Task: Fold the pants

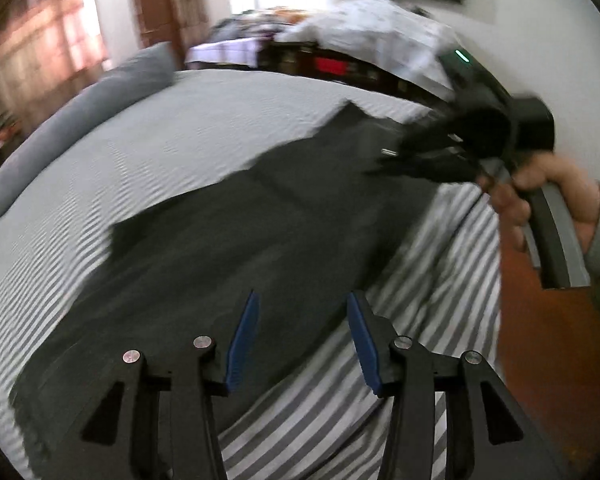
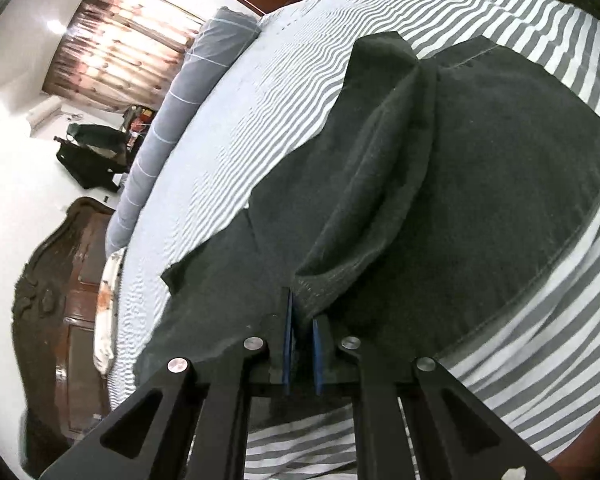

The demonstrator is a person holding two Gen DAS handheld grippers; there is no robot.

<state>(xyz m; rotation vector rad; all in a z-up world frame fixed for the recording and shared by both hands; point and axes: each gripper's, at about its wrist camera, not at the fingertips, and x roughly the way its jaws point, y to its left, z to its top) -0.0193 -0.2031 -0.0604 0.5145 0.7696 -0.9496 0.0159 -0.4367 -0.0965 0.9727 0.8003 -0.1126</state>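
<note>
No text, label, brand or number can be read in either view. The left view is blurred (right view sharper, still nothing written).

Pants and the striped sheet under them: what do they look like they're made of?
Pants: seemingly heavy woven cotton, denim-like, matte charcoal; pale contrast stitching along the seams and thick, stiff folds suggest it. Striped sheet: thin woven cloth, probably cotton or a blend, matte, grey and white stripes, lying smooth with fine ripples.
</note>
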